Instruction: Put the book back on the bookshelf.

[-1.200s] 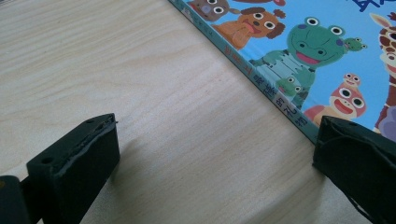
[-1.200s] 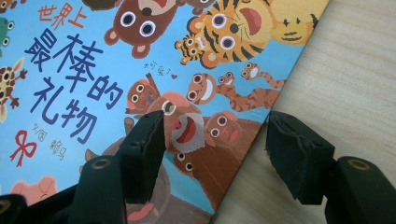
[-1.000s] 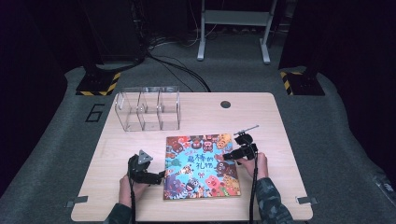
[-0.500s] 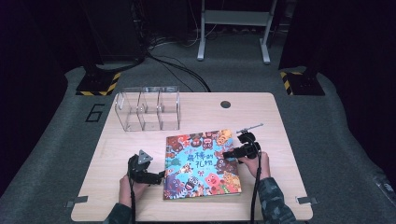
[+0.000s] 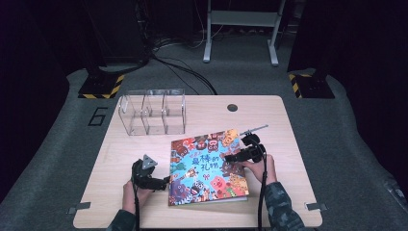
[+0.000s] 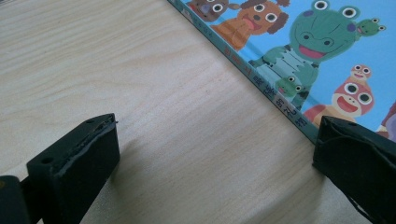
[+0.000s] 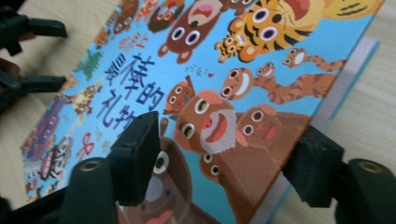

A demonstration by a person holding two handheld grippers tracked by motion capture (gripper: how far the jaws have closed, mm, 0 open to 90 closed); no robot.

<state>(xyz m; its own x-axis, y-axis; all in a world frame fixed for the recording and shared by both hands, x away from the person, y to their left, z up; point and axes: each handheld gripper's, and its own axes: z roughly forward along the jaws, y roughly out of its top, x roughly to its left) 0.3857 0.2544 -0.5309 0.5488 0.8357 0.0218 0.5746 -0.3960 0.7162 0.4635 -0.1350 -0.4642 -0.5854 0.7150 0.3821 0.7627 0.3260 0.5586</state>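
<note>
Near centre of pale wood-grain surface [image 5: 120, 144]: flat, glossy, hard-cover picture book [image 5: 207, 168]. Left fingers [image 6: 74, 163] released, spread beside the spine edge, one resting against it. Right fingers [image 7: 135, 154], just opening, straddling the right cover edge, gripping nothing. Risk: slick cover slipping free, flopping shut. Farther left: clear rigid plastic organizer [image 5: 153, 111].

On the table [image 5: 120, 192] there is one picture book [image 5: 207, 166] and one clear plastic organizer [image 5: 151, 111] with several compartments. Two grippers are there, the left gripper [image 5: 163, 182] and the right gripper [image 5: 230, 158], one in each hand.
</note>
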